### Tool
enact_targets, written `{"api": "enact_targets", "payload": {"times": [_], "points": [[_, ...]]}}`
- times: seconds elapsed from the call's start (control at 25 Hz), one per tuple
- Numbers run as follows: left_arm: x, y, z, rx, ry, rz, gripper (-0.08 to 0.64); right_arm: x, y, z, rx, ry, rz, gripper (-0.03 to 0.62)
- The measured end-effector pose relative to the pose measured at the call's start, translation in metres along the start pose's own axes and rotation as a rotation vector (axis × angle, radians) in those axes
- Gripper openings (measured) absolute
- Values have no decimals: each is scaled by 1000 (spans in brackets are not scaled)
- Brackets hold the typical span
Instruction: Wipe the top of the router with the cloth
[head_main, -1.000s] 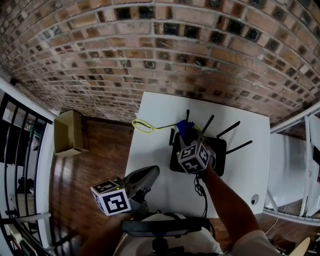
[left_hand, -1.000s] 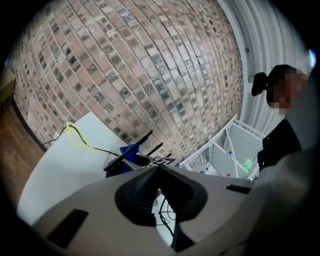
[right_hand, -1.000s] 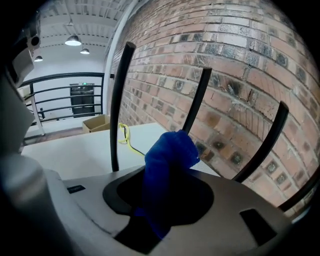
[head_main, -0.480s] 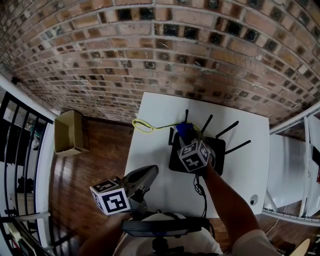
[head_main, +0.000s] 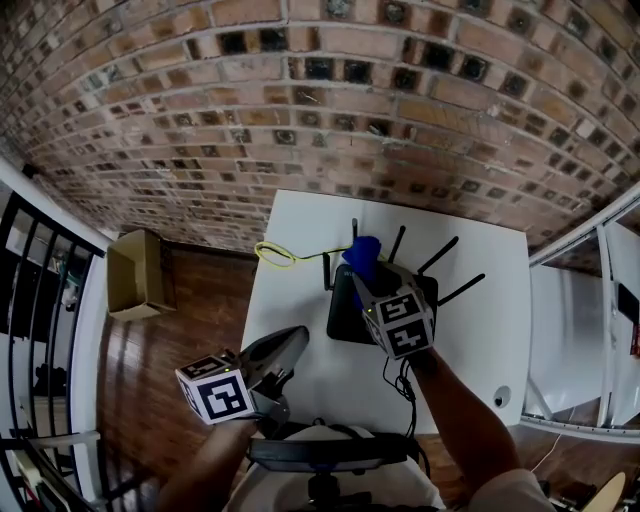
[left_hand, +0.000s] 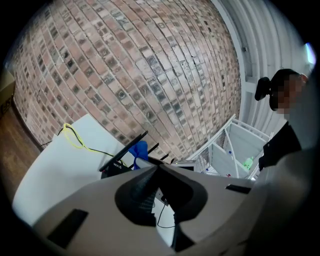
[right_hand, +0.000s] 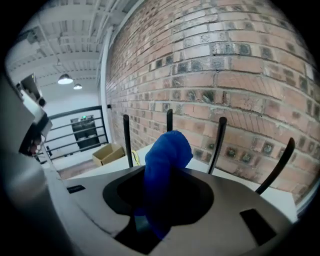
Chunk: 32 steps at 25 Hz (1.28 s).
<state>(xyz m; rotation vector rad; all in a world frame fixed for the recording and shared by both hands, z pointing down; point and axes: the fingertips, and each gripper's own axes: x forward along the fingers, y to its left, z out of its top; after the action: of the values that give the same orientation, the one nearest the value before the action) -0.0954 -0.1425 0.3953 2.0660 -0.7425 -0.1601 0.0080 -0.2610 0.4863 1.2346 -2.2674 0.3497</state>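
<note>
Right gripper (head_main: 366, 282): clamped on blue cloth (right_hand: 167, 150); router (head_main: 345, 318) just beneath its tips.
Left gripper (head_main: 297, 338): jaws together, empty; router well ahead.

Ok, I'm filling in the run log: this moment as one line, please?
right gripper: shut on blue cloth | position: over router | left gripper: shut, empty

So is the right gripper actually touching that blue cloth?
Touching. In the right gripper view, the right gripper has its jaws pinched on the blue cloth, which sticks up from between them.
</note>
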Motion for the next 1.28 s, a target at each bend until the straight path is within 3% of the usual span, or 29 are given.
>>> {"api": "enact_targets", "payload": {"times": [0.2, 0.28, 0.72, 0.92, 1.28], "points": [[2, -12, -6, 11, -8, -8, 8, -18, 14, 17, 255, -95, 149, 149], [2, -14, -8, 19, -9, -8, 8, -23, 17, 24, 309, -117, 186, 149], [-3, -20, -8, 22, -28, 8, 8, -34, 32, 80, 341, -234, 245, 149], [-7, -17, -5, 16, -35, 10, 8, -15, 50, 64, 372, -172, 284, 149], [-17, -6, -2, 8, -33, 17, 8, 14, 59, 16, 432, -42, 265, 149]]}}
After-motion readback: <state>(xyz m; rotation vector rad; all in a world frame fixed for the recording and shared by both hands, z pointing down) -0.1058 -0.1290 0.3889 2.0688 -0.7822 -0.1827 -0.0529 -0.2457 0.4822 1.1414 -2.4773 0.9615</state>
